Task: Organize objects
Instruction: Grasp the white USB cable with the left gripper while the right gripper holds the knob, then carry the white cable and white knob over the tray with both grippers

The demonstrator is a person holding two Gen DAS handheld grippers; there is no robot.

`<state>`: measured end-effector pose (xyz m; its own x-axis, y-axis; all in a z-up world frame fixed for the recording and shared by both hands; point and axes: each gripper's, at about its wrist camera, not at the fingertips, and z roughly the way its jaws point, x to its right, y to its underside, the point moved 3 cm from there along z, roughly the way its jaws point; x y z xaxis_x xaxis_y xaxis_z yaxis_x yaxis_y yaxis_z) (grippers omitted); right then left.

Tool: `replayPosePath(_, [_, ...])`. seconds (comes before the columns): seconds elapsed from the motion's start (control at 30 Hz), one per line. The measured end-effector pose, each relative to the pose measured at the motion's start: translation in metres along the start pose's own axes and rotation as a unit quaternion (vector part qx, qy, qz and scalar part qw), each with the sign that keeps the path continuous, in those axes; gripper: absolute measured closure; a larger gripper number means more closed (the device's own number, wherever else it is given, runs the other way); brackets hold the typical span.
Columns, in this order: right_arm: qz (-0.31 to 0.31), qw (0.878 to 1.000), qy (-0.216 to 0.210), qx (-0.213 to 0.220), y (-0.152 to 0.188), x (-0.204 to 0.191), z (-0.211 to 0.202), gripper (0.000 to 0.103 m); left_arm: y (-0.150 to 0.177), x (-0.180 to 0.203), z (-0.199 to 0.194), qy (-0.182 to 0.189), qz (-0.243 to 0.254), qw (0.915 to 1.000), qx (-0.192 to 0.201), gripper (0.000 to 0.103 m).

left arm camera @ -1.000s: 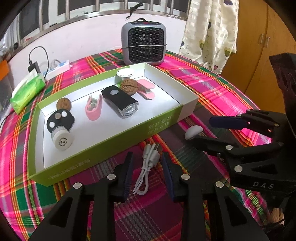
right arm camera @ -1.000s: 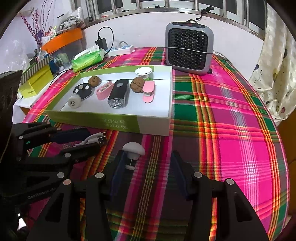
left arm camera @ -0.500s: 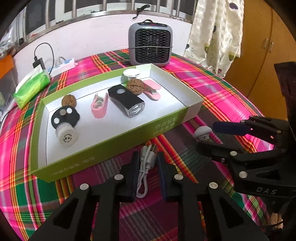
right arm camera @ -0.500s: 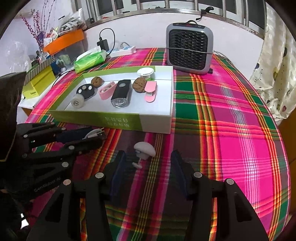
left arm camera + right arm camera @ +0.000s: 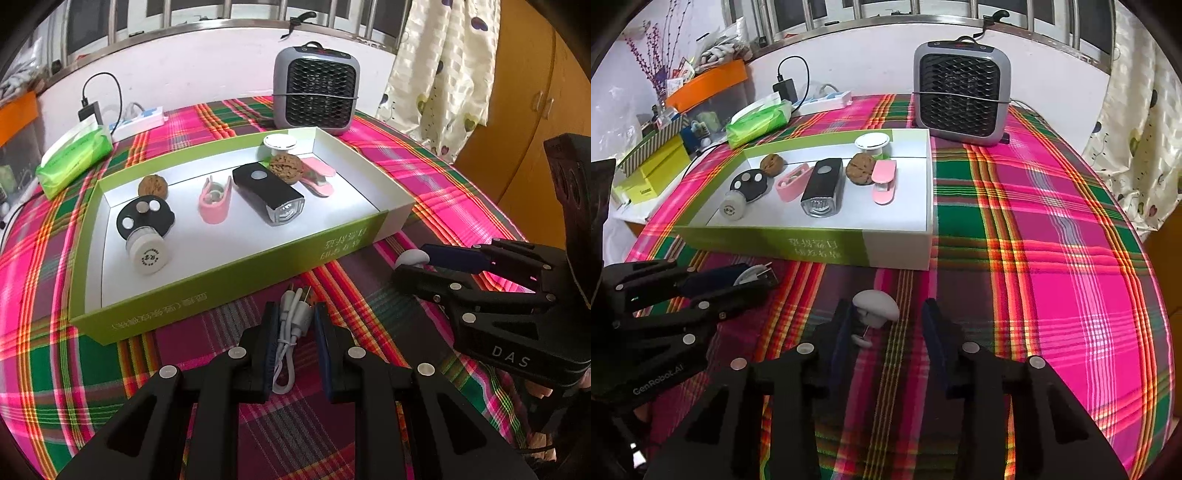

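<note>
Judging by what already lies in the shallow green-and-white cardboard box [image 5: 236,273], the sorting looks mostly done. From left to right its white floor holds a black disc-shaped gadget with silver buttons [image 5: 144,218], with a small white round-capped jar [image 5: 148,254] touching its near edge, a brown walnut [image 5: 153,186] behind them, a pink plastic clip case [image 5: 214,201], a black bike light with a clear lens [image 5: 269,192], a second brown walnut [image 5: 286,168], a white round lidded cup [image 5: 280,143] at the far wall, and a pink flat clip [image 5: 320,176].

Two things are left outside the box on the plaid-clothed bench [image 5: 1052,258], both just in front of the near wall. On the left lies a coiled white USB cable [image 5: 293,325], its plugs pointing toward the box. The left tool [image 5: 295,332] brackets it, fingers drawn in narrow with the pads close against the coil or touching it; whether the cable is truly clamped or has left the cloth cannot be told. To the right lies a small white mushroom-shaped plastic piece [image 5: 875,308] with a thin pin and foot, tipped on its side. The right tool [image 5: 886,332] straddles it with the fingers wide apart, the left pad just beside the cap and the right pad well clear.

What seems to be left, then, is closing on these two pieces and carrying them over the near wall into the free space at the right of the box floor. A grey fan heater [image 5: 962,99] and a green tissue pack [image 5: 759,122] stand beyond the box, apparently not part of the sorting.
</note>
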<state>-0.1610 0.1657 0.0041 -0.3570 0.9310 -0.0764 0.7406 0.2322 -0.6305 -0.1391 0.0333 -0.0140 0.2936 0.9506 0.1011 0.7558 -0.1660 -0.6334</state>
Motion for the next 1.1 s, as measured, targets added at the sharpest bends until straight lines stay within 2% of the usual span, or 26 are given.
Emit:
replayPosePath(0.3, [-0.001,1.0,-0.009,0.0,-0.0004,-0.0023,-0.0002,0.077,-0.0003,-0.0003,0.0,-0.002,0.001,1.0,0.0,0.086])
replayPosePath(1.1, [0.015,1.0,-0.015,0.003,0.001,-0.0019,-0.003,0.077,-0.0002,0.0,-0.0021,0.0,0.001,1.0,0.005,0.086])
